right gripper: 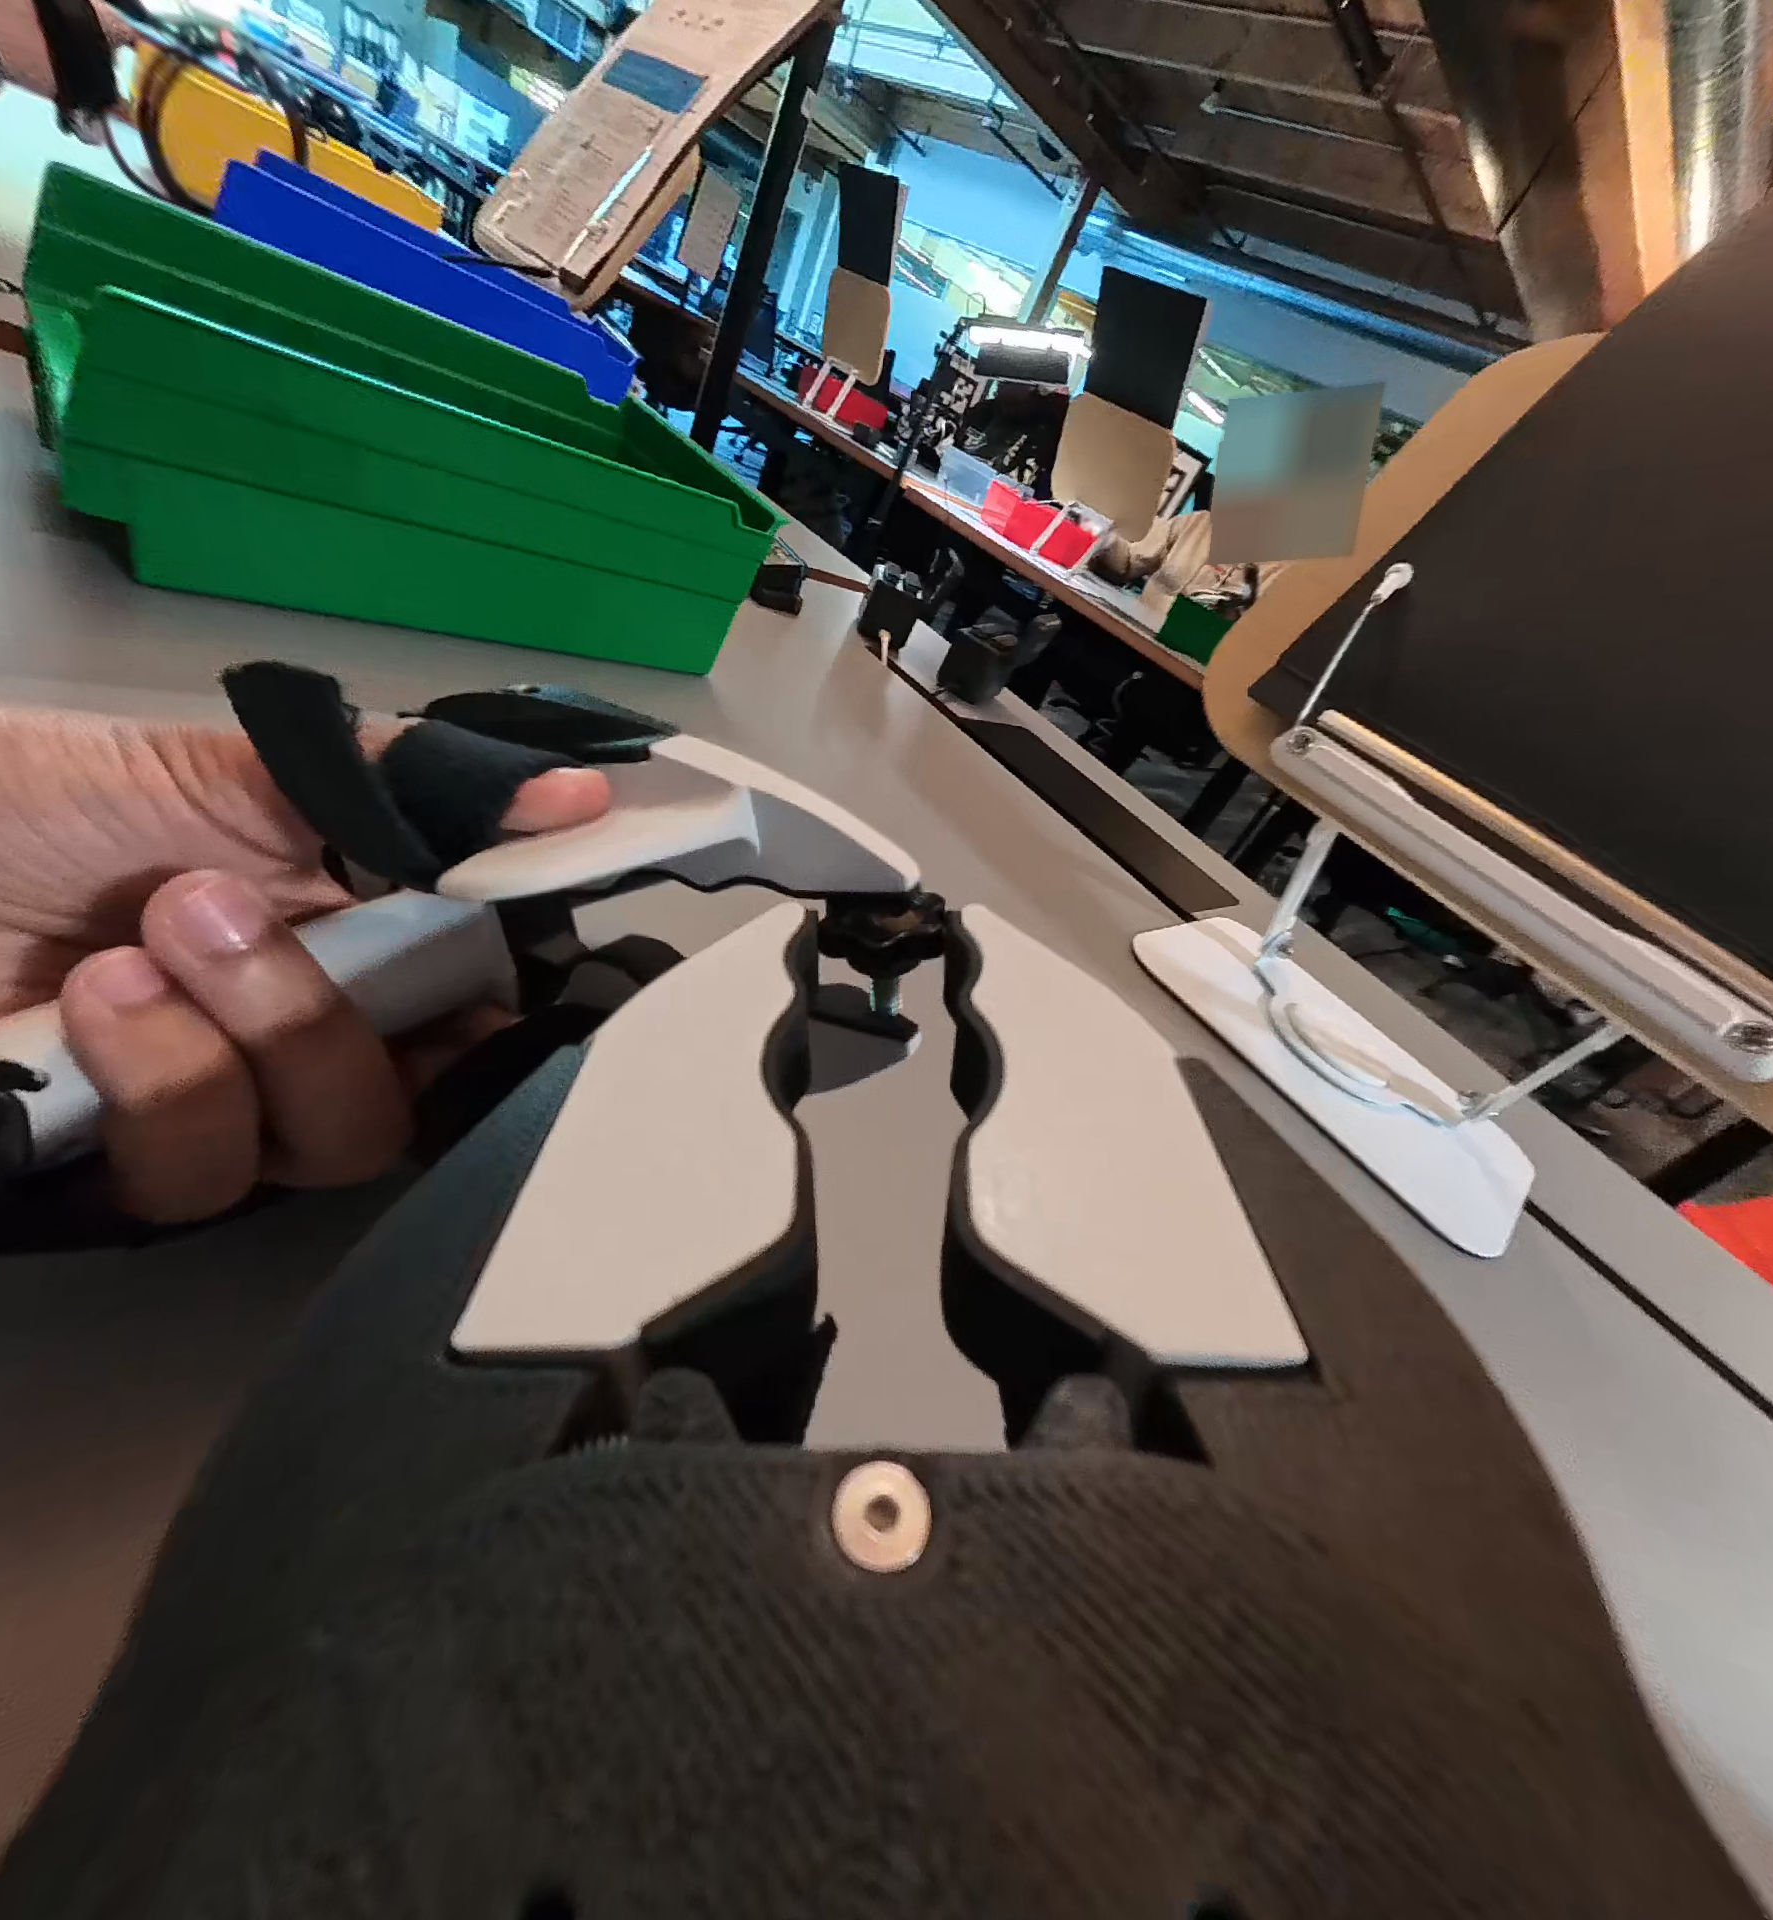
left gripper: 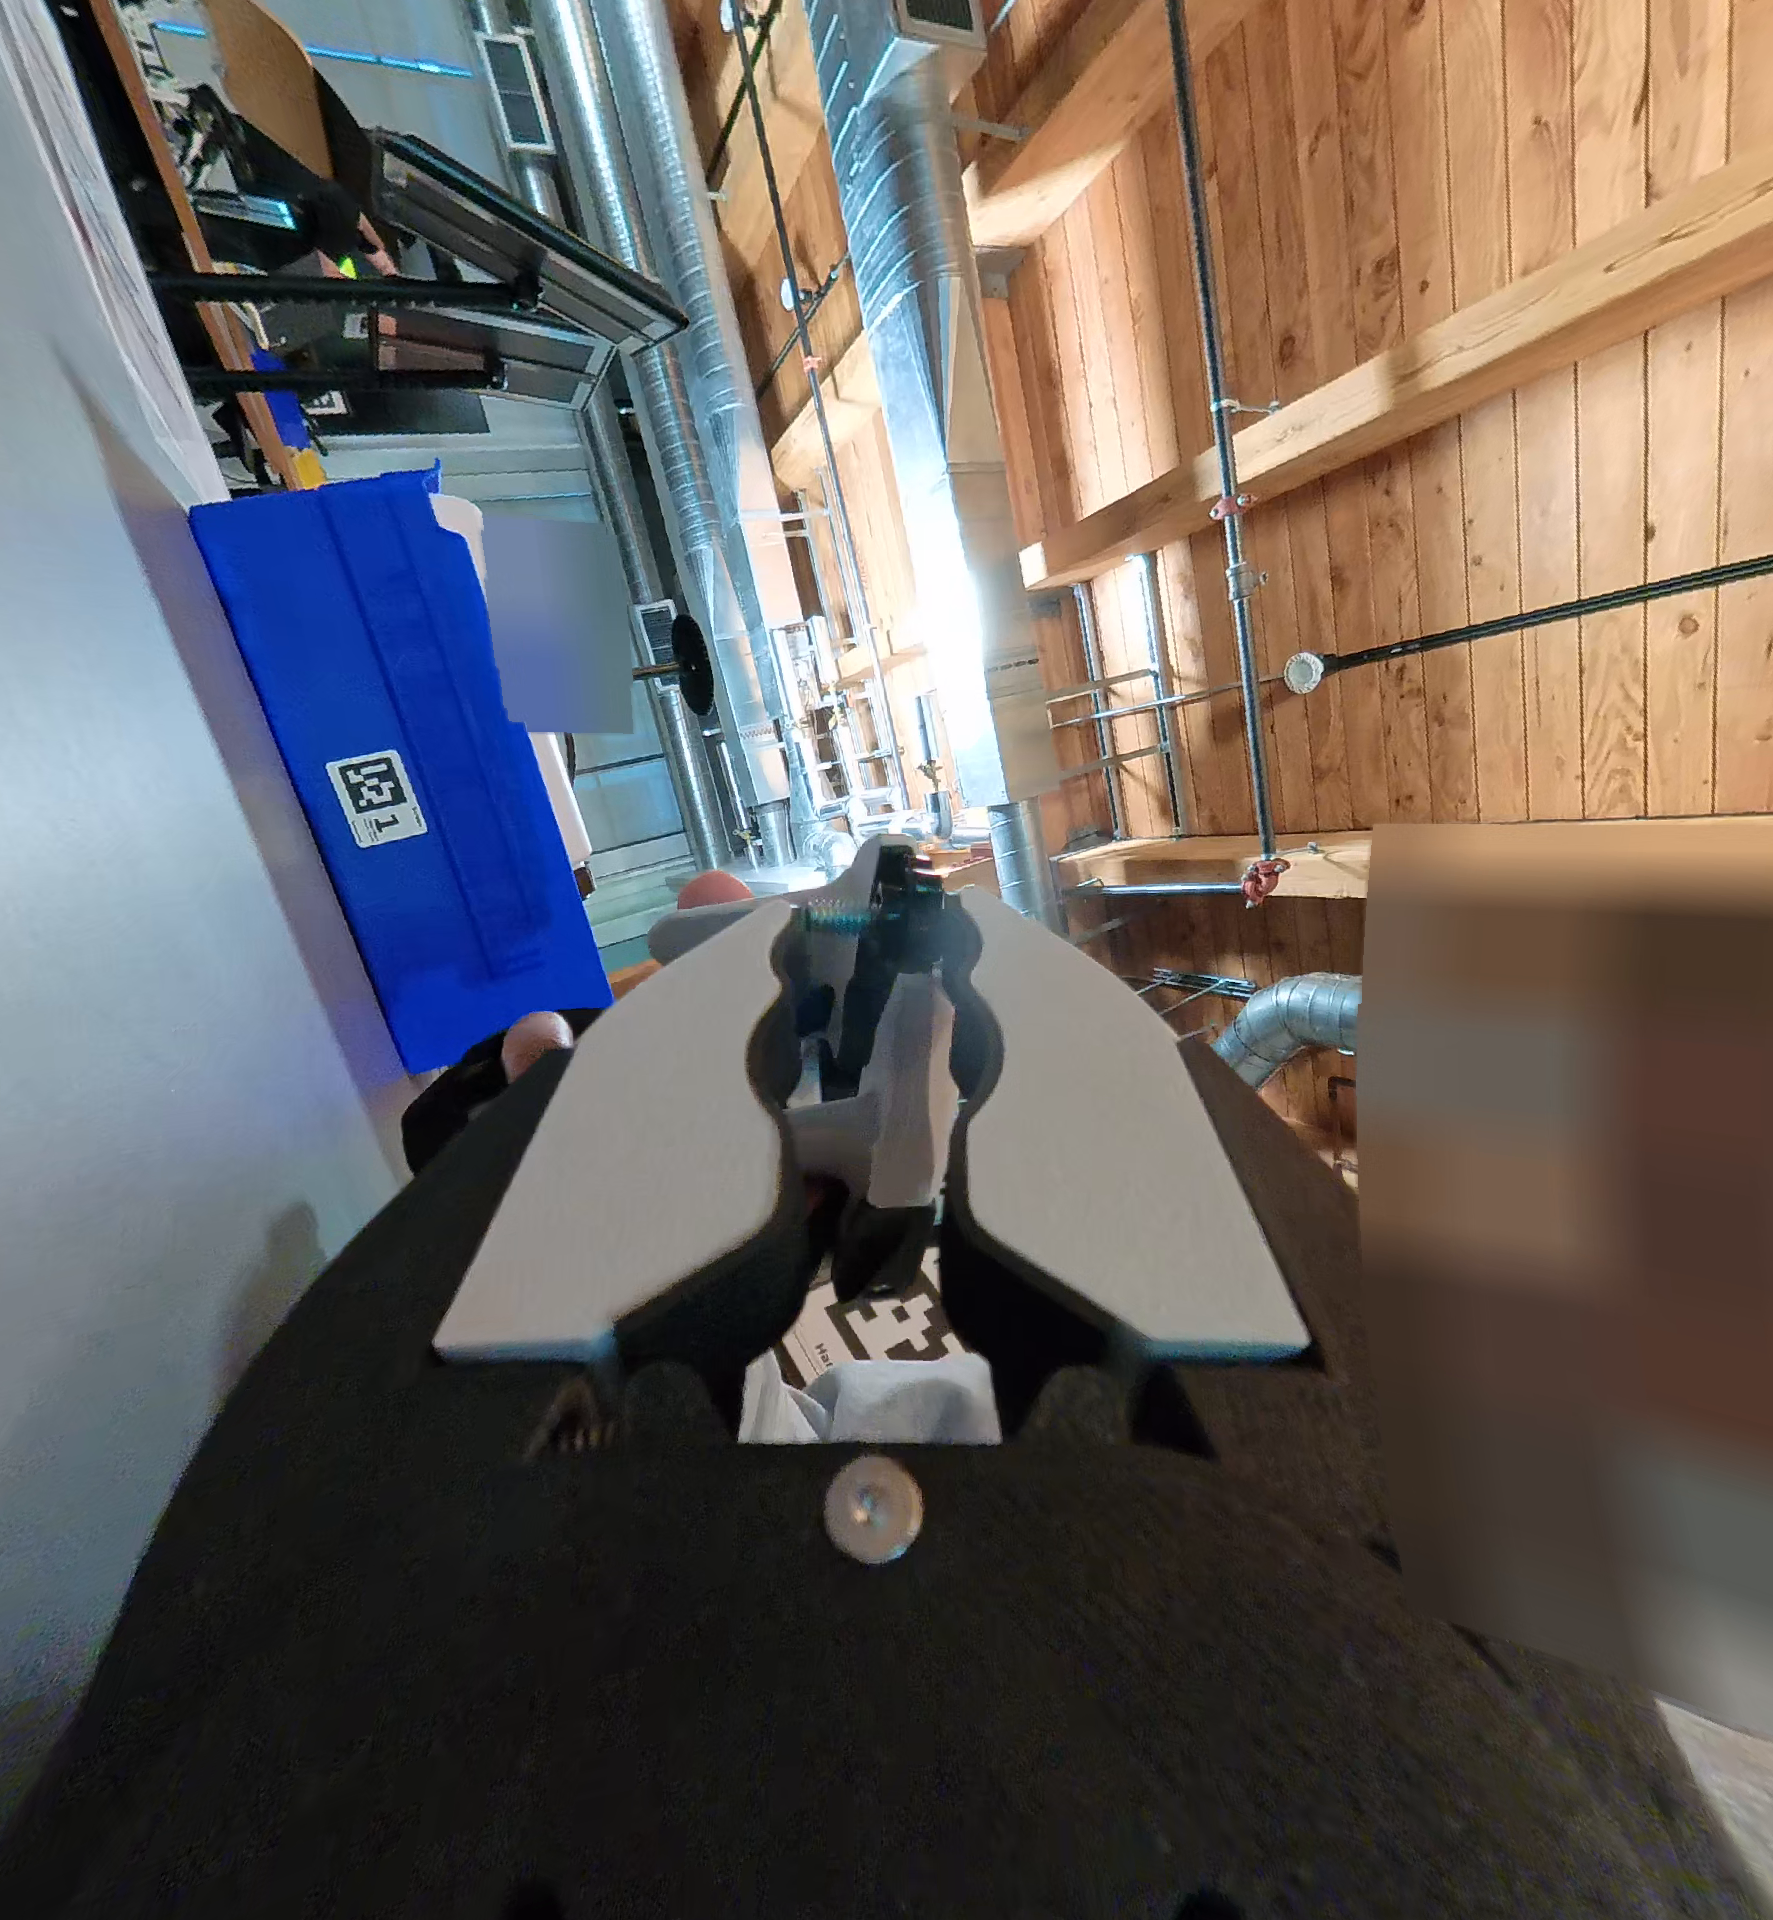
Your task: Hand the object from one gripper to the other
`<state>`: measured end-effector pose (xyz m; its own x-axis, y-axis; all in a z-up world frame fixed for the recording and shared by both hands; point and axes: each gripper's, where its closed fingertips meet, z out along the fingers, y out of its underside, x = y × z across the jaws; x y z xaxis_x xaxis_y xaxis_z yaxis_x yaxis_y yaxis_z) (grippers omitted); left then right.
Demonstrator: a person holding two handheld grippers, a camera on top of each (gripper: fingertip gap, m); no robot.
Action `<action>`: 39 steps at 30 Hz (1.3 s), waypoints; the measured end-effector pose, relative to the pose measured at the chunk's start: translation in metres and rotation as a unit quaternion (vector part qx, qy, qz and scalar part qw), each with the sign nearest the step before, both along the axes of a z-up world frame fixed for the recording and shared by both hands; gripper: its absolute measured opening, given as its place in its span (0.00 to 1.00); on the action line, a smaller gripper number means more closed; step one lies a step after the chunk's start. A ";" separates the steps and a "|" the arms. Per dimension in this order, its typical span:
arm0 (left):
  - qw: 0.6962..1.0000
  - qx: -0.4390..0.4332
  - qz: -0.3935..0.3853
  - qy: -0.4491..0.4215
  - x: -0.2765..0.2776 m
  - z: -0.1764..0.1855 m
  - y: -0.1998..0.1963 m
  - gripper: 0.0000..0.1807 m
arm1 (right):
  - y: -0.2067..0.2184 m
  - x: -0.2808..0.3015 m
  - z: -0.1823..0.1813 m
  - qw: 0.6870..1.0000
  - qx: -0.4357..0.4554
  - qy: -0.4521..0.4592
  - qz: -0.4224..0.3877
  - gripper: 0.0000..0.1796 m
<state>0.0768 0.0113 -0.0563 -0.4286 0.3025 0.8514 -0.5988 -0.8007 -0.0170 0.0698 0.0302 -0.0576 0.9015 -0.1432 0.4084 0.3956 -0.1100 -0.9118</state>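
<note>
The object is a small black knob (right gripper: 882, 925) with a threaded stud pointing down. In the right wrist view my right gripper (right gripper: 884, 914) has its tips against the knob's two sides and is shut on it. My left gripper (right gripper: 877, 961) comes in from the left, held by a gloved hand (right gripper: 134, 831), with one finger on the knob's top and the other under the stud. In the left wrist view the knob (left gripper: 908, 899) sits between the tips of my left gripper (left gripper: 877, 909), which is shut on it. The right gripper's fingers (left gripper: 903, 1091) show beyond the gap.
Stacked green bins (right gripper: 394, 499) and a blue bin (right gripper: 425, 260) stand on the grey table (right gripper: 965, 727) at the far left. A white stand (right gripper: 1329, 1091) holding a dark board is at the right. A blue bin (left gripper: 394, 748) also shows in the left wrist view. The grippers are tip to tip, or close to it.
</note>
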 end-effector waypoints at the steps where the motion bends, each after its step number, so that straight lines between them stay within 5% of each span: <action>1: 1.000 0.001 0.000 -0.001 0.000 0.000 0.000 0.14 | 0.000 0.000 0.000 1.000 -0.001 0.005 0.003 0.13; 7: 0.999 0.032 0.013 -0.012 0.000 0.003 0.005 0.18 | -0.003 0.001 0.001 0.999 -0.002 0.036 0.021 0.13; 12: 0.992 0.116 0.043 -0.036 0.001 0.005 0.013 0.20 | -0.008 0.000 0.001 0.981 0.002 0.173 0.090 0.13; 18: 0.957 0.262 0.067 -0.101 -0.003 0.013 0.013 0.21 | -0.023 0.006 0.014 0.875 0.038 0.431 0.217 0.13; 22: 0.883 0.426 0.072 -0.182 -0.012 0.011 -0.005 0.21 | -0.035 0.005 0.019 0.783 0.021 0.543 0.302 0.13; 25: 0.769 0.572 0.113 -0.263 -0.019 0.008 -0.016 0.26 | -0.041 -0.002 0.017 0.729 -0.013 0.590 0.347 0.13; 28: 0.662 0.671 0.148 -0.300 -0.021 -0.004 -0.021 0.28 | -0.042 -0.010 0.012 0.709 -0.044 0.603 0.363 0.13; 33: 0.618 0.695 0.157 -0.333 -0.025 -0.004 -0.034 0.29 | -0.040 -0.022 0.007 0.690 -0.077 0.614 0.375 0.13; 39: 0.562 0.729 0.171 -0.350 -0.027 -0.007 -0.041 0.15 | -0.039 -0.029 0.003 0.668 -0.092 0.630 0.385 0.13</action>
